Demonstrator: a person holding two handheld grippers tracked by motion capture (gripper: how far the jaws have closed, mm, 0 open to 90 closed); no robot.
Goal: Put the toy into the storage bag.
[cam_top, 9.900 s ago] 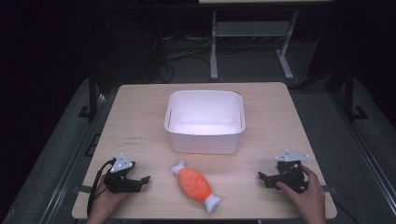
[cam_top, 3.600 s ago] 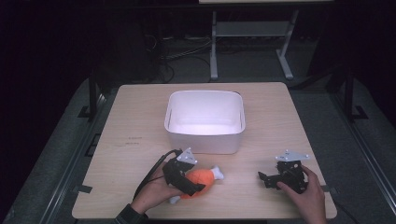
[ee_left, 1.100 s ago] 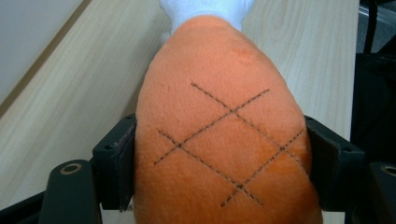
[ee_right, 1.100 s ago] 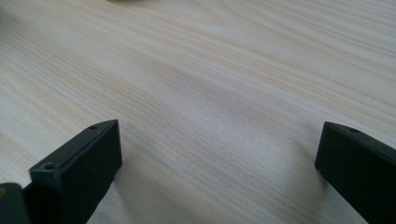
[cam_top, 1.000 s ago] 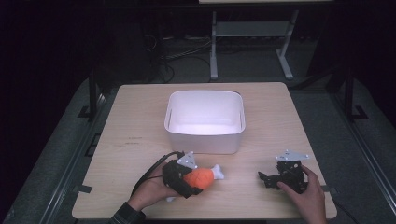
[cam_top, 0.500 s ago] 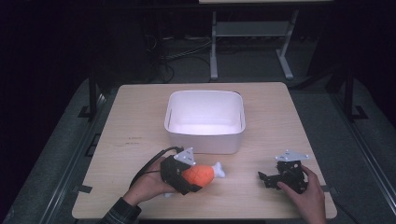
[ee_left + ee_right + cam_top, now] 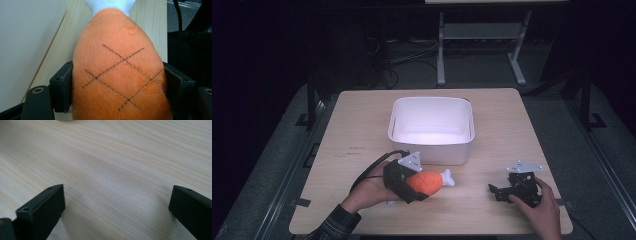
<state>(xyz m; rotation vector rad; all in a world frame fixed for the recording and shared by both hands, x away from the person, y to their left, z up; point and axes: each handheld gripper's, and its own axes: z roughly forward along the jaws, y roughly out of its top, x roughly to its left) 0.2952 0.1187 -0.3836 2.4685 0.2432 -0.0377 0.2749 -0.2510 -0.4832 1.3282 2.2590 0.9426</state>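
A pale wooden tabletop [image 7: 362, 125] carried a white tub [image 7: 432, 129] a little toward twelve o'clock of its centre. At about seven o'clock of the tub, the left gripper [image 7: 404, 182] was clamped on an orange plush drumstick [image 7: 426, 182], whose white bone end [image 7: 447, 176] pointed toward three o'clock. In the left gripper view the jaws pressed both flanks of the toy's orange body [image 7: 120, 75], which bore dark cross-hatched stitching, and the white end [image 7: 110, 5] showed at twelve o'clock beyond it. The tub's white wall [image 7: 27, 40] stood at nine o'clock of the toy there, just beside it. Whether the drumstick rested on the wood or was raised slightly off it could not be told from the high view. The person's left hand [image 7: 369, 192] gripped the tool from its seven o'clock side, a dark patterned sleeve [image 7: 337, 227] behind it.

The right gripper [image 7: 499, 190] sat at about five o'clock of the tub, well apart from the toy, held by the right hand [image 7: 539, 212]. Its jaws stood wide apart with nothing between them, bare wood grain [image 7: 117, 177] beneath.
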